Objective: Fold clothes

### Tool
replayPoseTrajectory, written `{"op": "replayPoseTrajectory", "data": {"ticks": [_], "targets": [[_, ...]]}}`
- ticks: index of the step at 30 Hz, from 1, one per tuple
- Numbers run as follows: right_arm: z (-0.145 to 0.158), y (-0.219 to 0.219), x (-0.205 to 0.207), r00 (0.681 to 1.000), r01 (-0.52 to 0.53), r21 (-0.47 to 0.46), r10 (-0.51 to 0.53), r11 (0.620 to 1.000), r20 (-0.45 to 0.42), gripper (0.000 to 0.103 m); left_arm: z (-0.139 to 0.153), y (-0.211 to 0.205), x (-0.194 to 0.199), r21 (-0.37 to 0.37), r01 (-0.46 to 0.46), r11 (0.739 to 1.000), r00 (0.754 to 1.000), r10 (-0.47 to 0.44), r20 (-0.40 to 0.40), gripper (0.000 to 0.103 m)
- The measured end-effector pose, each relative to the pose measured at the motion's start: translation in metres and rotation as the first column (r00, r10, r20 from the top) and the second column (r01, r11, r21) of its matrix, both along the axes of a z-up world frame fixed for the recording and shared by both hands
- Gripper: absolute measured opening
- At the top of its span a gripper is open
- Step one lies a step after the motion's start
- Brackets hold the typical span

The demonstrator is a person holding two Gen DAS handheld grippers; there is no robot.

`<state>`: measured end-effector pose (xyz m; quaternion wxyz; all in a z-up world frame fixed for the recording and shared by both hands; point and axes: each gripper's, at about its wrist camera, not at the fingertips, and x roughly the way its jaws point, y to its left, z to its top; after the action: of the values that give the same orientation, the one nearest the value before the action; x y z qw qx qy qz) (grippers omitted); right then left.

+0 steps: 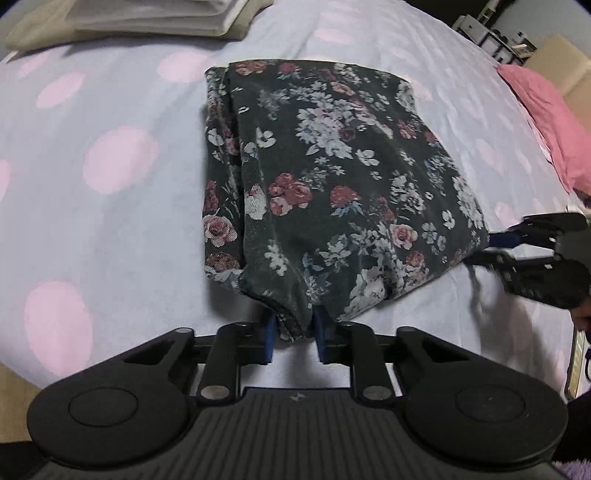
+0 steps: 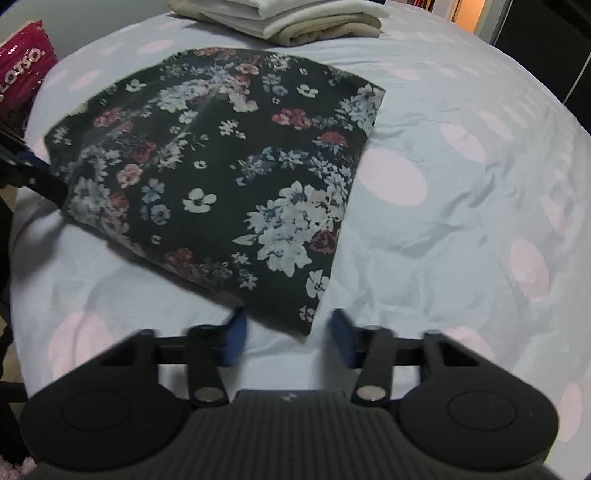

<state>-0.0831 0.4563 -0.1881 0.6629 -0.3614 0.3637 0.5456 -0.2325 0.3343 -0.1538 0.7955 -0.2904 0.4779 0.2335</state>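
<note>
Right now your left claw point(image 1: 293, 338) is clamped on a bunched edge of the dark floral-print fabric garment point(image 1: 332, 177), which lies folded into a rough rectangle in the middle of the bed with its pale blue sheet dotted in pink point(image 1: 110, 221). Your right claw point(image 2: 290, 338) stands with its blue pads point(image 2: 236, 339) apart, one either side of the garment's near corner, touching nothing that the frames make clear; the right wrist view is a little blurred, so judge that contact yourself. From the left wrist view the right claw point(image 1: 517, 245) sits just beside the garment's far-right corner, low to the sheet. The step in hand looks like taking the second corner before a further fold or a lift. To do it well, bring the right pads down over the corner so that they catch every layer, not just the top one, and close only once the cloth sits deep between them. Keep the left grip steady and level, since the layered edge point(image 1: 221, 166) at the garment's left side could slide apart if one end rises first. Move both hands together, keeping the near edge taut between them. A stack of folded white and cream linens point(image 2: 291, 18) lies at the far end of the bed, well apart, and a pink cloth point(image 1: 546, 118) lies off to the right.
</note>
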Motion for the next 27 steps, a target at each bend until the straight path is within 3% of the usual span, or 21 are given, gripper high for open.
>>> {"op": "replayPoseTrajectory", "data": {"ticks": [4,7,9,16,20,23,27], "targets": [[0.010,0.007,-0.005,1.000,-0.019,-0.019,0.020,1.000,0.009,0.014,0.017,0.000,-0.012,-0.009,0.021,1.000,0.998,-0.020,0.066,0.007],[0.031,0.006,-0.004,0.999,-0.014,-0.001,0.014,1.000,0.040,0.013,0.011,0.006,-0.013,-0.044,0.024,0.999,0.999,-0.022,0.035,0.006],[0.034,0.006,0.002,1.000,0.003,0.001,-0.004,1.000,0.015,0.012,0.007,0.009,-0.014,-0.068,0.025,0.997,1.000,-0.024,0.015,0.006],[-0.001,0.014,-0.002,0.999,-0.025,-0.103,0.028,0.994,0.027,0.012,-0.003,0.025,-0.014,-0.137,-0.005,0.991,0.998,-0.002,-0.056,0.010],[0.008,0.012,0.012,1.000,0.009,-0.134,-0.013,0.991,-0.025,0.013,0.010,0.033,-0.027,-0.070,-0.071,0.995,0.992,0.063,-0.105,0.010],[0.014,0.006,0.025,0.998,0.060,-0.183,-0.057,0.981,0.025,0.013,0.034,0.039,-0.039,-0.042,-0.111,0.993,0.994,0.110,-0.019,0.010],[0.039,0.001,0.039,0.986,0.156,-0.081,-0.161,0.984,-0.050,0.015,0.057,0.043,-0.030,0.013,-0.089,0.996,0.993,0.088,0.077,0.013]]}}
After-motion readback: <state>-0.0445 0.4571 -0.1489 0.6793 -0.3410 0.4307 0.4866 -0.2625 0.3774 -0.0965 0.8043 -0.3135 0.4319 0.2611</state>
